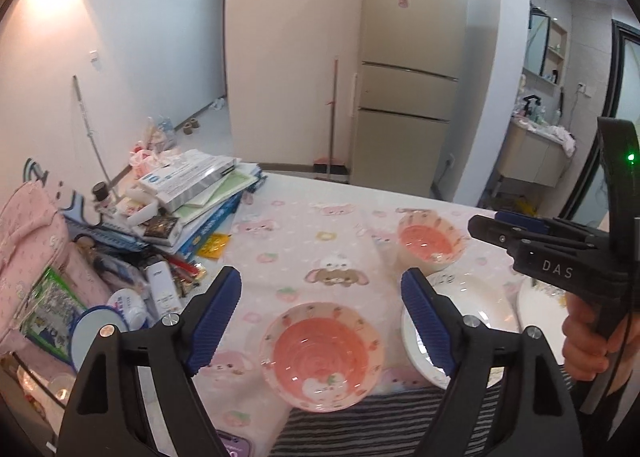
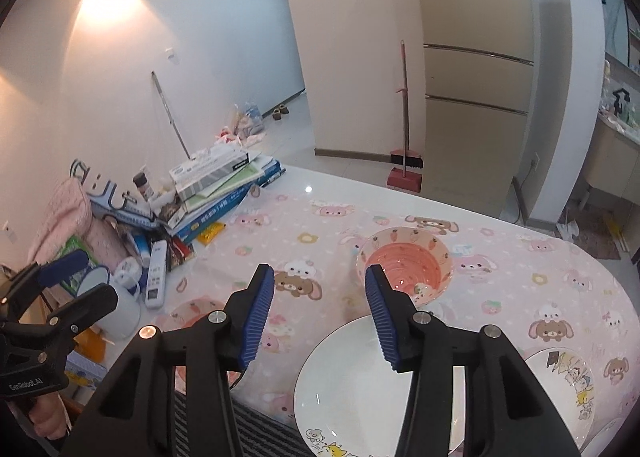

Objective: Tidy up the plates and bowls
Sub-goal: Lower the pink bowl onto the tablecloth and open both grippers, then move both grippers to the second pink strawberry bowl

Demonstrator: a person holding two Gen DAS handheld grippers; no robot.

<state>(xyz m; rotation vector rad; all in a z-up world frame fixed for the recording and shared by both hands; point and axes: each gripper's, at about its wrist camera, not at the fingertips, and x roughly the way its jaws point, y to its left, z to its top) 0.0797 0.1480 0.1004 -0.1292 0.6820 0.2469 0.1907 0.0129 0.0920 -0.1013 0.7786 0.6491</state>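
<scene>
Taking the pink cartoon tablecloth (image 2: 320, 225) as the landmark: at its near edge the left gripper (image 1: 322, 317) hangs with jaws released and holding nothing above a pink bowl (image 1: 320, 357). Beside that bowl lies a white plate (image 2: 352, 385), under the right gripper (image 2: 320, 321), likewise spread and holding nothing. Another decorated plate (image 2: 568, 381) sits nearby. Farther along the cloth stands a second pink bowl (image 2: 404, 261). A book pile (image 2: 216, 189) crowds its far left
</scene>
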